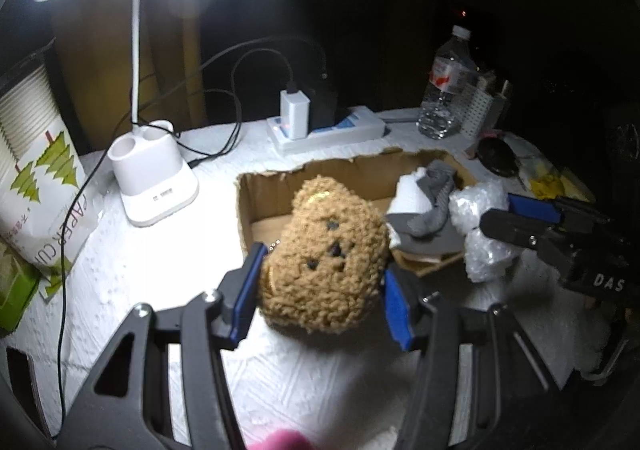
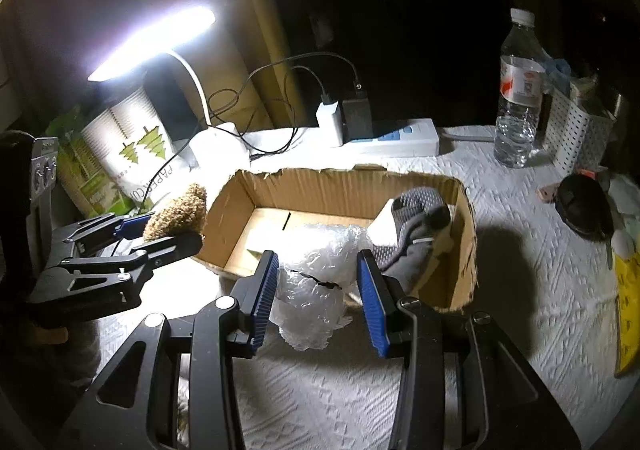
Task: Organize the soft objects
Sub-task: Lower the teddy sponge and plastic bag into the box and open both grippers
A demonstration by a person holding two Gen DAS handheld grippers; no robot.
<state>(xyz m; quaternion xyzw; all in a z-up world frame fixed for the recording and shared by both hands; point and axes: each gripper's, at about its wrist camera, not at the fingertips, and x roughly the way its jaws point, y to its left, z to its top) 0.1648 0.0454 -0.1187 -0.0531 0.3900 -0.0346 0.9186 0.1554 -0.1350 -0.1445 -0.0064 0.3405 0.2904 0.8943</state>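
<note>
My left gripper (image 1: 320, 282) is shut on a brown fuzzy plush bear head (image 1: 326, 250) and holds it just in front of the near left wall of an open cardboard box (image 1: 320, 177). The plush also shows in the right wrist view (image 2: 178, 211), left of the box (image 2: 344, 185). My right gripper (image 2: 318, 290) is shut on a wad of clear bubble wrap (image 2: 316, 282) over the box's near wall; it shows in the left wrist view (image 1: 480, 226). A grey sock (image 2: 412, 234) and a white soft piece (image 1: 412, 193) lie in the box's right end.
A lit white desk lamp (image 1: 156, 177) stands at the left with cables and a power strip (image 1: 328, 129) behind the box. A paper cup pack (image 1: 44, 185) is far left. A water bottle (image 2: 518, 89), a white perforated basket (image 2: 576, 137) and a dark round object (image 2: 582, 209) are right.
</note>
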